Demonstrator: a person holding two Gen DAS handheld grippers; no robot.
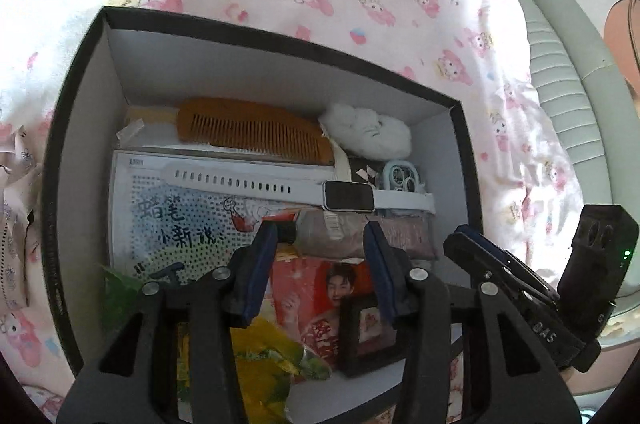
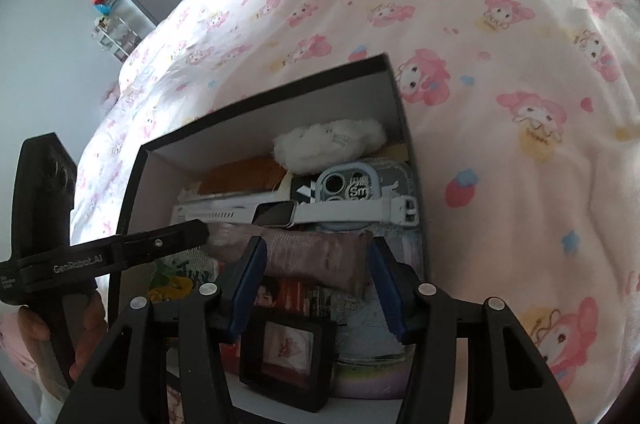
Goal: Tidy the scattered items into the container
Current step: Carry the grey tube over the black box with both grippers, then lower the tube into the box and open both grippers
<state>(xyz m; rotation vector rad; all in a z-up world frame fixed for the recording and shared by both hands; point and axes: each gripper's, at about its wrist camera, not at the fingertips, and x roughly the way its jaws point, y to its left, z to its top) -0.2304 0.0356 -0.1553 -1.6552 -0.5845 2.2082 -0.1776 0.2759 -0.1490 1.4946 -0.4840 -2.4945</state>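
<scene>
Both pairs of fingers stand apart and pinch nothing: the left gripper and right gripper hover over a pinkish pouch lying inside the box at lower centre. This looks like release; the next move is probably a straight lift clear of its dark rim.

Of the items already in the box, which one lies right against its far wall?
The fluffy white plush, beside the wooden comb; the white smartwatch lies nearer.
</scene>
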